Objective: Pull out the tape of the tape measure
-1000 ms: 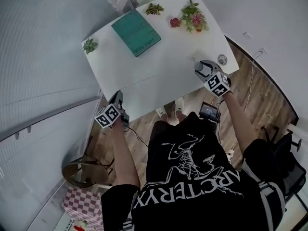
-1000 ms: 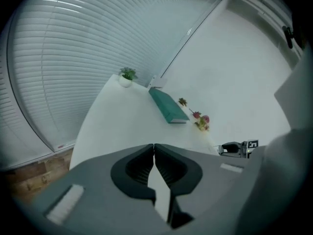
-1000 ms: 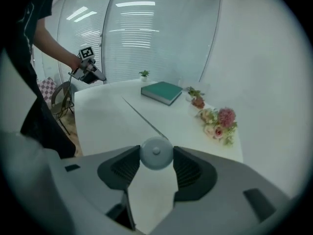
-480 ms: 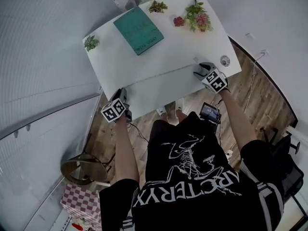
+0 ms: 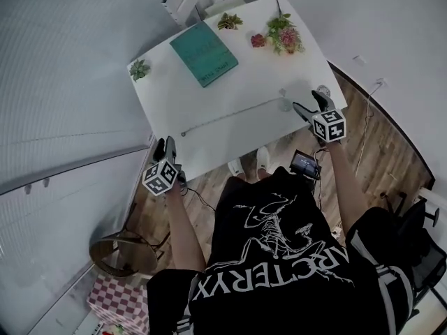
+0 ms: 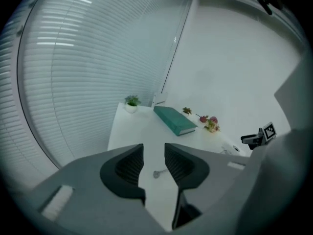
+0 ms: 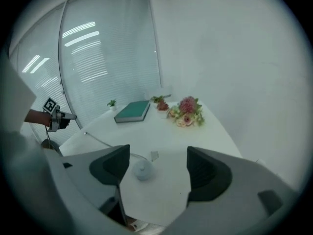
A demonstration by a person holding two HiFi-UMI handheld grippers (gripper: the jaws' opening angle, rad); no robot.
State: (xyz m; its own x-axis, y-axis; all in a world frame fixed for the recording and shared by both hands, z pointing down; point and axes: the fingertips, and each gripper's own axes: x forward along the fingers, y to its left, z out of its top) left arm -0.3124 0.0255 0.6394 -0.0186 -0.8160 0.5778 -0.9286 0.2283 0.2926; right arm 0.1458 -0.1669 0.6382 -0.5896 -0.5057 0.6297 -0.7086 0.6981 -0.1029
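Note:
The tape measure's small round grey case lies on the white table near its right front corner. Its thin tape lies pulled out leftward across the table to its end hook. My left gripper hovers just off the table's front left edge. Its jaws are opening, and the hook lies on the table beyond them, untouched. My right gripper sits right of the case. Its jaws are also opening, wide apart, with the case resting free beyond the left jaw.
A teal book, a small potted plant, another little plant and a bunch of flowers stand along the table's far side. A small round disc lies at the right edge. A stool stands on the floor at the left.
Both grippers have let go and drawn back from the table's front edge. The left jaws have parted off the tape's end, the right jaws off the case. The tape now lies stretched on the table.

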